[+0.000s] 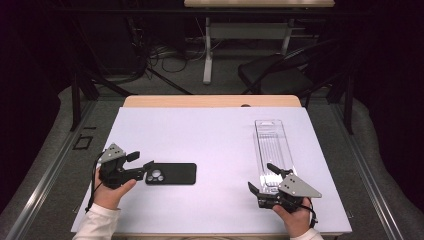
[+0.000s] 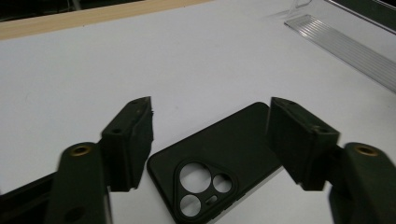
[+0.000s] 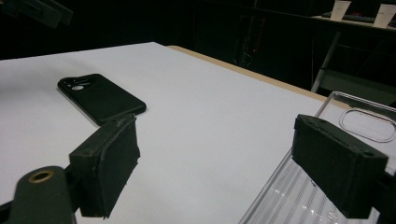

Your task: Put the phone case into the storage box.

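A black phone case (image 1: pixel 172 173) lies flat on the white mat, back up, with its camera cutouts toward the left. My left gripper (image 1: pixel 139 161) is level with that camera end, held in a hand. In the left gripper view its jaws (image 2: pixel 210 106) stand on either side of the case (image 2: pixel 233 140), and a gap shows beside the left pad. A long clear plastic tray (image 1: pixel 273 145) lies at the right. My right gripper (image 1: pixel 263 177) is open at the tray's near end, one jaw over the tray (image 3: pixel 289 196), nothing between the pads (image 3: pixel 217 125). The case (image 3: pixel 100 95) lies farther off.
The white mat (image 1: pixel 210 135) covers the table, with a wooden strip (image 1: pixel 210 101) bare along the far edge. Beyond the table stand a dark chair (image 1: pixel 280 75) and a desk frame (image 1: pixel 207 50), with cables on the floor.
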Tool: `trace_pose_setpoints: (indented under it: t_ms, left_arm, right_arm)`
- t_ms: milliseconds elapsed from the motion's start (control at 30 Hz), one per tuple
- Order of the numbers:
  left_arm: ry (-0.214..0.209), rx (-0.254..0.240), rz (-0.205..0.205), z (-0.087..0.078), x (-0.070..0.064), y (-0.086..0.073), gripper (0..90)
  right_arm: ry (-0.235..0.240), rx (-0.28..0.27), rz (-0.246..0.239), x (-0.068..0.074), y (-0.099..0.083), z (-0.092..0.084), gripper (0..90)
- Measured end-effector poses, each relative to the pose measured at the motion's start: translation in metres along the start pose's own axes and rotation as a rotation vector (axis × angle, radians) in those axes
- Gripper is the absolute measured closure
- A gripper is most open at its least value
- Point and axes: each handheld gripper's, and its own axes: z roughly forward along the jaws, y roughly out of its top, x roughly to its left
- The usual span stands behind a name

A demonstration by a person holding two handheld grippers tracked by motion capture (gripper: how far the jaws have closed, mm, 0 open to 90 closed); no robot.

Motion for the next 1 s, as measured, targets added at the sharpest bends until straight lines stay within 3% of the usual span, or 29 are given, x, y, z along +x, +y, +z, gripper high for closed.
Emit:
trace_pose_setpoints:
  t_ms: [167,267,300,533,600,667,933,1000]
  left_arm:
    - [0.0,0.022,0.011,0.009,0.003,0.011,42.0]
    - [-0.027,0.033,-0.005,0.013,0.003,0.017,47.3]
    - [-0.017,0.041,-0.001,0.015,0.002,0.02,53.2]
    - [0.002,0.07,-0.009,0.029,0.006,0.026,65.1]
    - [0.023,0.092,-0.013,0.035,0.008,0.026,75.8]
    - [0.032,0.114,-0.014,0.041,0.011,0.024,80.8]
    - [0.037,0.141,-0.091,0.06,0.022,0.01,87.1]
    - [0.049,0.152,-0.091,0.063,0.025,0.007,88.1]
  right_arm:
    - [-0.001,0.003,0.003,0.0,0.0,0.0,13.8]
    - [-0.003,0.002,0.005,-0.001,-0.001,0.001,13.8]
    - [-0.004,0.002,0.005,-0.001,-0.001,0.0,13.8]
    - [-0.003,0.003,0.004,-0.001,-0.001,0.001,13.8]
    - [-0.001,0.005,-0.002,0.0,-0.001,0.001,13.8]
    - [-0.001,0.01,0.002,-0.001,-0.002,0.001,13.8]
    - [0.0,0.017,-0.002,-0.001,-0.002,0.001,13.8]
    - [0.0,0.018,-0.001,0.0,-0.002,0.002,13.8]
